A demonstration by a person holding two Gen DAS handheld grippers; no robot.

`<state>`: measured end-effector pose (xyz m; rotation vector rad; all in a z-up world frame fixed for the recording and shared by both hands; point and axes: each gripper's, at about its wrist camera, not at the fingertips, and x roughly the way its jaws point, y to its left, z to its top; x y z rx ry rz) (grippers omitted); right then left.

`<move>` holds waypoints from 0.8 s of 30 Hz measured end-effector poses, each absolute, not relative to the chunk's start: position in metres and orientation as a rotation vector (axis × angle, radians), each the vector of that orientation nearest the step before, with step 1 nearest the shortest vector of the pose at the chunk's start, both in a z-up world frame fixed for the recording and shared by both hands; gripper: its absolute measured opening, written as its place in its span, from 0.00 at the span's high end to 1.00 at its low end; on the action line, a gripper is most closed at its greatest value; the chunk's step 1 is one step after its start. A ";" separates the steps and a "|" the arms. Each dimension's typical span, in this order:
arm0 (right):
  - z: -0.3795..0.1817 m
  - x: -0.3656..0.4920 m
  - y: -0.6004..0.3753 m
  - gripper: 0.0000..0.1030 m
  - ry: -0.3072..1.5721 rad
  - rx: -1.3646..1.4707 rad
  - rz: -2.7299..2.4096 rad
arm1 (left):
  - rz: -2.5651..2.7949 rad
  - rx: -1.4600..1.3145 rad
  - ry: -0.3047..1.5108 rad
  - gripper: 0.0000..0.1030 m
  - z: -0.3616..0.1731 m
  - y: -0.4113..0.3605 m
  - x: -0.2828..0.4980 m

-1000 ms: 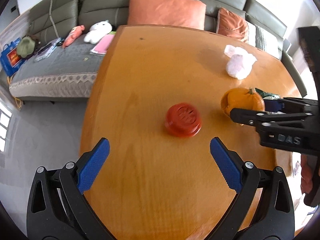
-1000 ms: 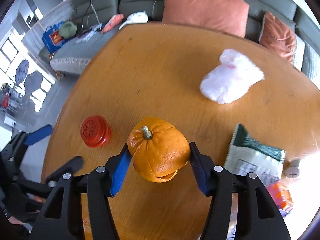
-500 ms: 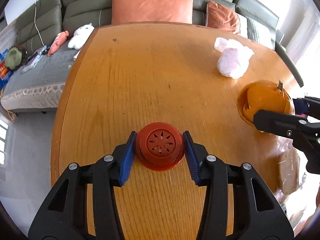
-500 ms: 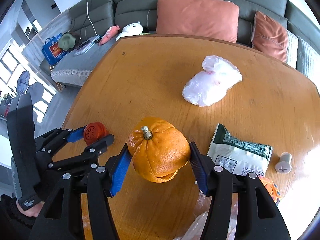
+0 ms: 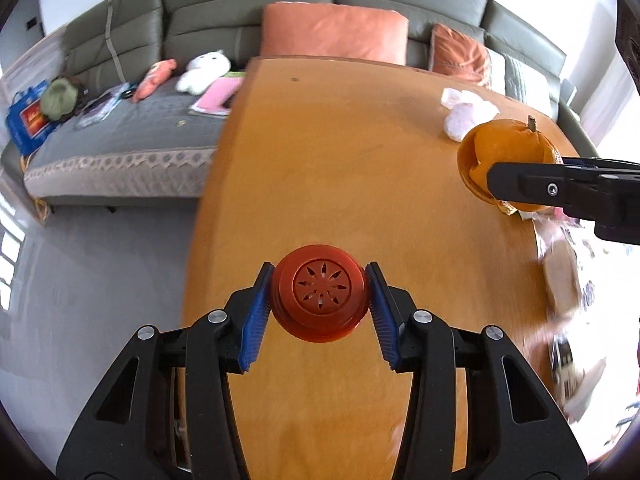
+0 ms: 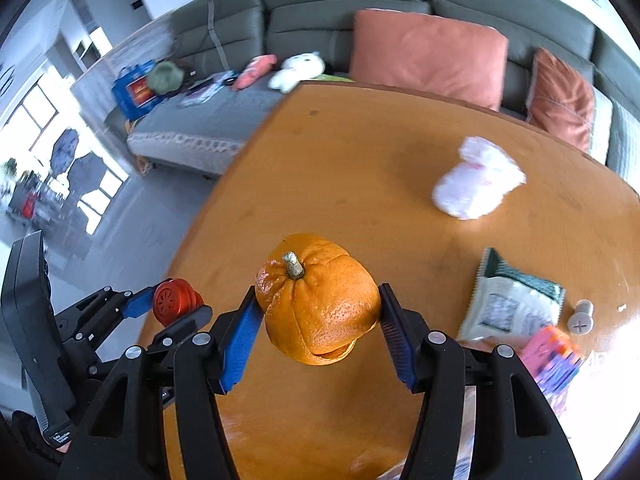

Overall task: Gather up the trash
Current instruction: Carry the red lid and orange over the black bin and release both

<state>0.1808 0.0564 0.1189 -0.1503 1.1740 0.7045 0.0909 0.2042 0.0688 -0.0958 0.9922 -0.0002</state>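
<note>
The left gripper (image 5: 319, 308) has just been closing, and its blue pads (image 5: 256, 312) now press on either side of a round red cap (image 5: 319, 298) with a flower-shaped pattern of slots in its top; the cap sits between the pads over the near part of the wooden table (image 5: 340, 168), and whether it touches the wood cannot be told. The right gripper (image 6: 320, 312) stands about half open, its pads clamped on the flanks of an orange peel (image 6: 318, 300), a hollow shell with the stem upward and a split along its lower side, which hangs above the table top. From the left wrist view the peel (image 5: 506, 156) shows to the right, with a black finger (image 5: 552, 190) of the right gripper across it. On the table beyond, a crumpled white plastic bag (image 6: 476, 186) lies toward the far right edge, well apart from both grippers. Nearer the right gripper lie a green-and-white snack packet (image 6: 516, 304), a small white plastic plug with a cross on its head (image 6: 581, 317) just beside it, and a blurred pink-and-orange wrapper (image 6: 554, 354). Behind the table runs a grey sofa (image 5: 192, 40) with two orange cushions (image 5: 334, 34), a white plush toy (image 5: 204, 70), a pink plush toy (image 5: 154, 78) and a blue bag (image 5: 28, 120).
</note>
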 end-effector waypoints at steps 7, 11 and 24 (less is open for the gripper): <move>0.130 0.117 0.116 0.42 1.182 -0.221 0.862 | 0.119 -0.148 0.984 0.56 0.075 0.248 0.025; 0.130 0.073 0.155 0.42 1.198 -0.260 0.962 | 0.194 -0.174 0.985 0.56 0.076 0.277 -0.013; 0.131 -0.038 0.271 0.42 1.197 -0.411 1.210 | 0.444 -0.287 1.028 0.56 0.059 0.372 -0.128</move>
